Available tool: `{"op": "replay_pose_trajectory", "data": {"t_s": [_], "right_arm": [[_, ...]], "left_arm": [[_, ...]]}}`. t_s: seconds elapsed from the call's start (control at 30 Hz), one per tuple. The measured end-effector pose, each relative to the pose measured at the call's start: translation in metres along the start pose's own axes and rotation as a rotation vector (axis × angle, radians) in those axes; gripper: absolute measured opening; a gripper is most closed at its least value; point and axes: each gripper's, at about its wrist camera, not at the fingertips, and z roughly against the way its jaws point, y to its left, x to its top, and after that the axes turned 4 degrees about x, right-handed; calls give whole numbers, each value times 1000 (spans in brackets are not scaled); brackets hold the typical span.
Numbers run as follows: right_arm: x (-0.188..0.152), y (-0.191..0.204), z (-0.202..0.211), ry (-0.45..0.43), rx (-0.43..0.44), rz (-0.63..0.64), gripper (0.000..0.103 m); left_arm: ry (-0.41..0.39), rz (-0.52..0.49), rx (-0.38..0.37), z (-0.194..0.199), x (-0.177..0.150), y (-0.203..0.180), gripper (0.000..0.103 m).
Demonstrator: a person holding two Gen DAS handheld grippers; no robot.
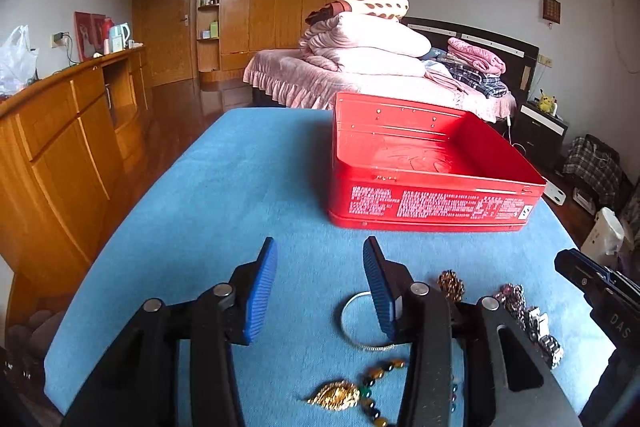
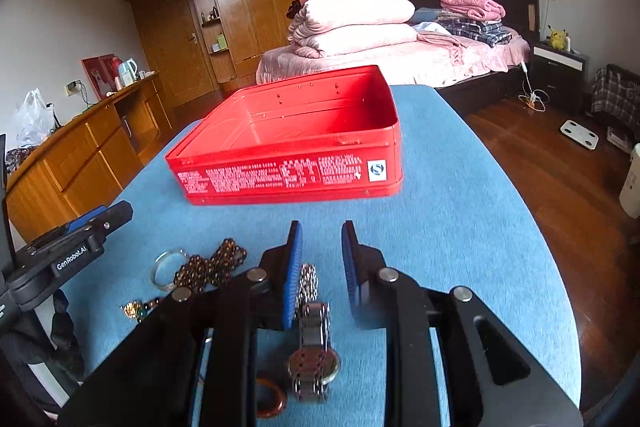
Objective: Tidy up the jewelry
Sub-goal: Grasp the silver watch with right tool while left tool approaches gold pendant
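Observation:
An open, empty red tin box (image 1: 420, 163) (image 2: 296, 143) stands on the blue cloth-covered table (image 1: 240, 187). Jewelry lies near the front edge: a silver bangle (image 1: 352, 319), a gold brooch (image 1: 334, 395), dark beads (image 1: 380, 371), a brown bead bracelet (image 2: 212, 265), a clear bangle (image 2: 166, 267), a metal wristwatch (image 2: 314, 351) and a reddish ring (image 2: 270, 399). My left gripper (image 1: 320, 283) is open and empty above the bangle. My right gripper (image 2: 320, 267) is open and empty above the watch.
A wooden sideboard (image 1: 60, 131) runs along the left. A bed with folded quilts (image 1: 360, 47) lies behind the table. Wooden floor (image 2: 560, 167) with a scale and bags is on the right.

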Motion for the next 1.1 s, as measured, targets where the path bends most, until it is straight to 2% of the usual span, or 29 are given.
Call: {"op": "replay_pose_trajectory", "data": {"t_s": [0.1,0.4,0.53,0.63,0.73,0.87,0.97,1.1], "right_arm": [[-16,2,8,-14,-20,8,21],[-53,3,26,-37,-9,-13,21],[-66,7,28,-21,-8,-2,27],[-72,10,30,-16,-15,14,30],[-77,14,34,-21,14,18,30],[-78,16,33,-22,-16,30,32],[-77,16,30,-25,-21,22,38],[-77,18,21,-17,-30,26,38]], "left_arm": [[-16,16,11,10,-14,8,44],[-21,32,17,25,-51,21,44],[-10,23,21,28,-64,25,44],[-6,20,19,32,-74,26,47],[-13,17,20,37,-78,27,48],[-24,16,26,41,-82,27,48],[-21,20,21,40,-84,26,48],[-25,13,19,40,-85,25,48]]}}
